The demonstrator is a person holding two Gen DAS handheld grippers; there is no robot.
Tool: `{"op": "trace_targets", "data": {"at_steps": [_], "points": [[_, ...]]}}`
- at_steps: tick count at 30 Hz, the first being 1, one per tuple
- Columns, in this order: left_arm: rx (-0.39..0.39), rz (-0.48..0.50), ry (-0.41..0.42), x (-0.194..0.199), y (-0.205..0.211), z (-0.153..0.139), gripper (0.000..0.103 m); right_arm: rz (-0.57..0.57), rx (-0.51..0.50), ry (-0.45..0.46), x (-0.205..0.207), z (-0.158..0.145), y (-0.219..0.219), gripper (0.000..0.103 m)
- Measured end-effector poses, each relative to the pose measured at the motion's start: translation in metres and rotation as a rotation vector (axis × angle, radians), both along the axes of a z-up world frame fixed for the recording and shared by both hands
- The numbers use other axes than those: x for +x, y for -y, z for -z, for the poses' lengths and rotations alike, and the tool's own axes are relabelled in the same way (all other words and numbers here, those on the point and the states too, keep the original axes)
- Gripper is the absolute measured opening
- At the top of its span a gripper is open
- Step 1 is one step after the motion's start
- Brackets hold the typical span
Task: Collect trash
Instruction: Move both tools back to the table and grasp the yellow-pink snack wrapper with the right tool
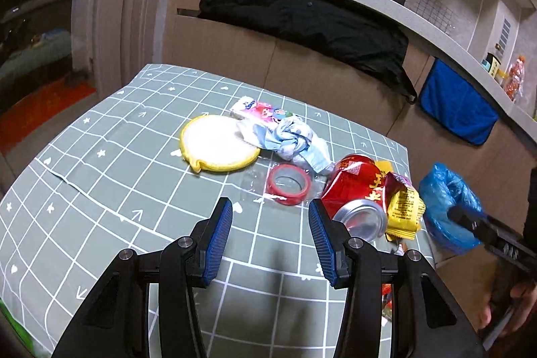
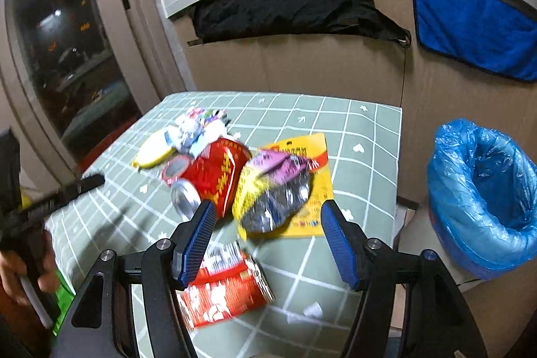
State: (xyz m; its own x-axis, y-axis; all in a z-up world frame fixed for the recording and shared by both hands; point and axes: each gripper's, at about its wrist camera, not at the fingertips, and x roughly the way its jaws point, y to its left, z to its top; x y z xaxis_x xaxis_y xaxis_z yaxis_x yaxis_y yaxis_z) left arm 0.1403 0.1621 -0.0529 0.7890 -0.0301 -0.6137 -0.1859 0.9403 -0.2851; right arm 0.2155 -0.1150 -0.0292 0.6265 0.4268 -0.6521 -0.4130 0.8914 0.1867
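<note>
the table point(image 1: 84, 156) has a grey-green cloth with a white grid, and the trash lies in one group on it. i take the crushed red can point(image 1: 355, 190) as the landmark.

in the left wrist view, the left gripper point(image 1: 270, 235) hangs above the cloth just in front of the can, its two blue pads apart and nothing between them. its right finger is near the silver end of the can, but whether they touch i cannot tell. to the left of the can lies a red tape ring point(image 1: 289, 185), flat on a piece of clear plastic. beyond the ring, further left of the can, is a crumpled pale blue tissue point(image 1: 295, 140), and it lies partly over a round yellow pad point(image 1: 214, 143). behind the tissue is a pink and white packet point(image 1: 258, 113). a yellow wrapper point(image 1: 404, 207) touches the right side of the can.

in the right wrist view, the right gripper point(image 2: 268, 237) is also released, its pads wide and empty, above the yellow wrapper point(image 2: 268, 190) and to the right of the can point(image 2: 214, 176). nearer than the can lies a red snack bag point(image 2: 225, 287). well to the right of the can, off the table edge, stands a bin with a blue bag point(image 2: 483, 197), open at the top.
</note>
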Motion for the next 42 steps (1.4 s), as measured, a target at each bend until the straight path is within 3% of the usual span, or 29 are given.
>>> {"op": "trace_targets", "data": {"at_steps": [7,11,14,15,19,28,35,42], "points": [[-0.035,0.023,-0.012,0.006,-0.004,0.008,0.048,0.009,-0.029,-0.054,0.043,0.020,-0.039,0.063],[-0.032,0.051,-0.025,0.007,-0.003,0.013,0.048,0.007,-0.028,-0.128,0.062,0.039,-0.045,0.063],[-0.046,0.073,-0.028,0.009,0.000,0.014,0.048,-0.031,-0.034,-0.145,0.061,0.042,-0.042,0.045],[-0.055,0.082,-0.031,0.009,0.001,0.015,0.048,-0.045,-0.048,-0.139,0.059,0.042,-0.042,0.029],[-0.082,0.136,-0.042,0.013,0.017,0.016,0.048,-0.077,-0.094,-0.076,0.041,0.030,-0.034,0.018],[-0.053,0.279,-0.072,0.019,0.071,0.016,0.048,-0.033,-0.021,-0.005,-0.002,0.000,0.018,0.017],[-0.057,0.257,-0.074,0.022,0.084,0.014,0.048,0.006,0.003,0.007,-0.020,-0.002,0.043,0.017],[-0.085,0.181,-0.082,0.027,0.064,0.016,0.048,0.013,0.027,-0.015,-0.027,0.007,0.052,0.017]]}}
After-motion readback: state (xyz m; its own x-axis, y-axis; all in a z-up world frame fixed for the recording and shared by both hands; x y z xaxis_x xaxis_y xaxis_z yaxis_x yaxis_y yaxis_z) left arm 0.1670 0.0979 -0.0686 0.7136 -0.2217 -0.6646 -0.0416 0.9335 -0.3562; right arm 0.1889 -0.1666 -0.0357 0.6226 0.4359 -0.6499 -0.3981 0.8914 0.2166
